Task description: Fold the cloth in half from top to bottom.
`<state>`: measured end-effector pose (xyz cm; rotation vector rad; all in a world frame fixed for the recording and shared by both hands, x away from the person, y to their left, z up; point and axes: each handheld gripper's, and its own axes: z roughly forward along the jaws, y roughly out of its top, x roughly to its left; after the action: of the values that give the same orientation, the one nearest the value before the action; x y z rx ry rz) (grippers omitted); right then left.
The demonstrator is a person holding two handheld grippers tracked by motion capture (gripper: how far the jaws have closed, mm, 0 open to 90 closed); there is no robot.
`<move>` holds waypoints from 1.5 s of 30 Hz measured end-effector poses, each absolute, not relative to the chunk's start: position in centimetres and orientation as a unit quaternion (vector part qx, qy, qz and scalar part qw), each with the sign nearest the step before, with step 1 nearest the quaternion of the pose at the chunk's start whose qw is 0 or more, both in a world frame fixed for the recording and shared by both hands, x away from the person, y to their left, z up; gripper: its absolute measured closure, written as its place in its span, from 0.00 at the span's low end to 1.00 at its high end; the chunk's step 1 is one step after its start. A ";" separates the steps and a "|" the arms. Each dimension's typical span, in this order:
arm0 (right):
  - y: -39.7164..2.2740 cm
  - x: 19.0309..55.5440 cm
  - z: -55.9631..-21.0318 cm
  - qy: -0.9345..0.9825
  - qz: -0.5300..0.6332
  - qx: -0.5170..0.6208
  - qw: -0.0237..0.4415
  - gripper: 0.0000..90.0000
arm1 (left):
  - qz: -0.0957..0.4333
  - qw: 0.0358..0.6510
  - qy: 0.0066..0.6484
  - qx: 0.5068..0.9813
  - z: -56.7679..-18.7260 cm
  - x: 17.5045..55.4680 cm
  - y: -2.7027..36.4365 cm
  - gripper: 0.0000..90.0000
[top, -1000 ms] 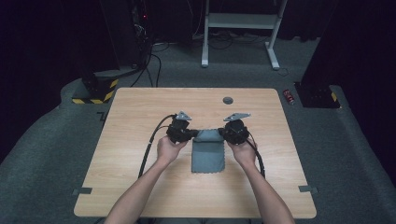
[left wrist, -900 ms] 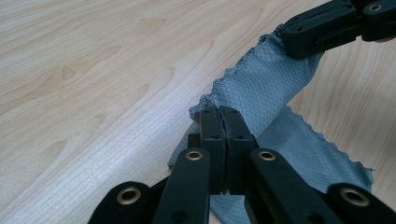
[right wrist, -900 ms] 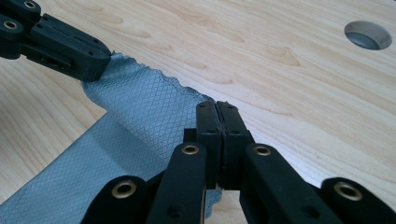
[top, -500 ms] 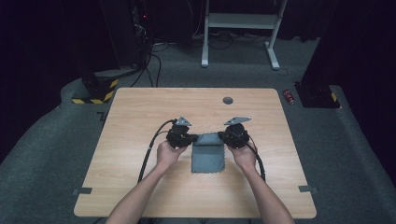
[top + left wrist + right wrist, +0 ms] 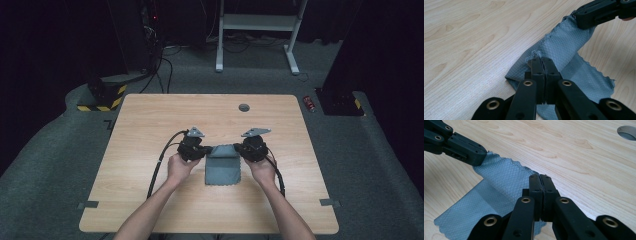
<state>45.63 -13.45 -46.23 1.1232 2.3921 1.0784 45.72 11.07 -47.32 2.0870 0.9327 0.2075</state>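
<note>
A grey-blue textured cloth [image 5: 223, 165] lies mid-table, its far edge lifted between the two grippers. My left gripper [image 5: 205, 150] is shut on the cloth's far left corner; in the left gripper view the jaws [image 5: 541, 61] pinch the cloth [image 5: 564, 47] edge. My right gripper [image 5: 239, 148] is shut on the far right corner; in the right gripper view its closed tips [image 5: 540, 178] clamp the cloth [image 5: 496, 185]. Each gripper view shows the other gripper [image 5: 596, 12] [image 5: 461, 145] holding the opposite corner. The near part of the cloth rests on the table.
The wooden table [image 5: 150, 115] has a round cable hole [image 5: 244, 107] at its far middle. Black cables [image 5: 159, 165] trail from the grippers over the tabletop. A red object [image 5: 310, 103] lies on the floor beyond the table's far right corner.
Both grippers have moved a little away from the person with the cloth's far edge, and the cloth looks slightly more stretched out.
</note>
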 end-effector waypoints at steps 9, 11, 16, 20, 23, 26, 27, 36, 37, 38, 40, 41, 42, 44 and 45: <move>-13.6 45.1 -46.3 0.829 0.378 0.386 0.141 0.99 | 0.082 0.415 0.365 0.829 -47.3 45.1 11.2 0.99; -13.6 45.0 -46.4 0.829 0.378 0.386 0.140 0.99 | 0.082 0.415 0.363 0.830 -47.3 45.0 11.2 0.99; -13.7 44.7 -46.3 0.829 0.381 0.384 0.140 0.99 | 0.081 0.417 0.364 0.829 -47.4 44.7 11.3 0.99; -13.6 44.5 -46.2 0.830 0.382 0.381 0.140 0.99 | 0.083 0.418 0.363 0.829 -47.3 44.6 11.4 0.99; -13.6 44.3 -46.2 0.830 0.383 0.381 0.138 0.99 | 0.083 0.419 0.362 0.828 -47.2 44.4 11.4 0.99; -13.7 44.2 -46.3 0.831 0.384 0.378 0.140 0.99 | 0.083 0.421 0.360 0.828 -47.2 44.2 11.5 0.99; -13.7 44.1 -46.3 0.830 0.385 0.379 0.138 0.99 | 0.083 0.421 0.360 0.828 -47.3 44.1 11.5 0.99; -13.7 43.5 -46.4 0.832 0.389 0.373 0.136 0.99 | 0.094 0.415 0.347 0.836 -47.2 43.4 11.5 0.99; -13.7 43.4 -46.4 0.832 0.389 0.372 0.136 0.99 | 0.094 0.415 0.347 0.836 -47.3 43.3 11.5 0.99; -13.7 43.3 -46.4 0.831 0.389 0.373 0.135 0.99 | 0.095 0.415 0.345 0.836 -47.3 43.3 11.6 0.99; -13.7 43.2 -46.5 0.832 0.390 0.369 0.137 0.99 | 0.094 0.414 0.344 0.837 -47.3 43.2 11.6 0.99; -13.7 43.1 -46.5 0.832 0.390 0.370 0.135 0.99 | 0.094 0.414 0.343 0.838 -47.3 43.1 11.5 0.99; -13.7 43.0 -46.6 0.832 0.390 0.372 0.133 0.99 | 0.095 0.413 0.341 0.839 -47.3 43.0 11.5 0.99; -13.8 42.8 -46.6 0.832 0.391 0.371 0.133 0.99 | 0.095 0.415 0.338 0.839 -47.3 42.8 11.5 0.99; -13.9 42.7 -46.6 0.832 0.390 0.372 0.132 0.99 | 0.095 0.415 0.338 0.839 -47.3 42.8 11.5 0.99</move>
<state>42.73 -13.86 -46.58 1.0783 2.4147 1.1327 42.75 11.49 -47.31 2.1082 0.8478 0.2390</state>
